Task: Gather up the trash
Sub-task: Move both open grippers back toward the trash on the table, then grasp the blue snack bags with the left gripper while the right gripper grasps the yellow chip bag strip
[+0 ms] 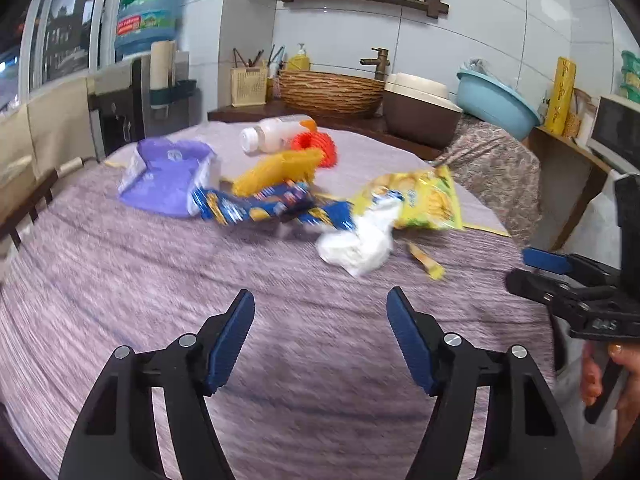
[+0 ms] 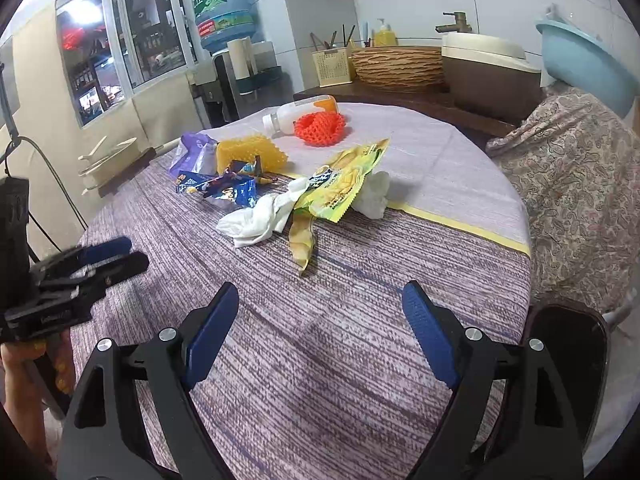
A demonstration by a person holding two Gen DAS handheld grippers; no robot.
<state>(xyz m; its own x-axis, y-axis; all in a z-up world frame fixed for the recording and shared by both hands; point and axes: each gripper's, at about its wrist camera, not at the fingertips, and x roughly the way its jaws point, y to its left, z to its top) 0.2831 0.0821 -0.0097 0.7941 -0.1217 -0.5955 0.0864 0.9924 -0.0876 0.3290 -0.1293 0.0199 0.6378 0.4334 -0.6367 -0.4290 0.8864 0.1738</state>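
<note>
Trash lies in a heap on a round table with a purple striped cloth [image 1: 168, 280] [image 2: 360, 344]. I see a yellow chip bag [image 1: 424, 200] [image 2: 344, 176], crumpled white tissue [image 1: 360, 244] [image 2: 260, 220], blue snack wrappers [image 1: 256, 204] [image 2: 218, 186], a purple packet [image 1: 168, 176] [image 2: 190, 152], a yellow foam net [image 1: 276, 170] [image 2: 250, 154], an orange foam net [image 1: 316, 146] [image 2: 320, 126], a lying white bottle [image 1: 276, 134] [image 2: 298, 114] and a small yellow wrapper [image 1: 428, 264] [image 2: 302, 240]. My left gripper [image 1: 320, 304] [image 2: 120, 256] is open and empty. My right gripper [image 2: 320, 300] is open and empty; its side shows in the left wrist view [image 1: 544, 268].
Behind the table stand a wicker basket [image 1: 332, 92] [image 2: 398, 66], a brown-and-cream container [image 1: 420, 108] [image 2: 486, 70], a blue basin [image 1: 496, 100] [image 2: 588, 64] and a water dispenser bottle [image 1: 148, 8] [image 2: 226, 10]. A floral-covered chair [image 2: 568, 184] stands at the right. A dark bin rim [image 2: 568, 344] is near the right gripper.
</note>
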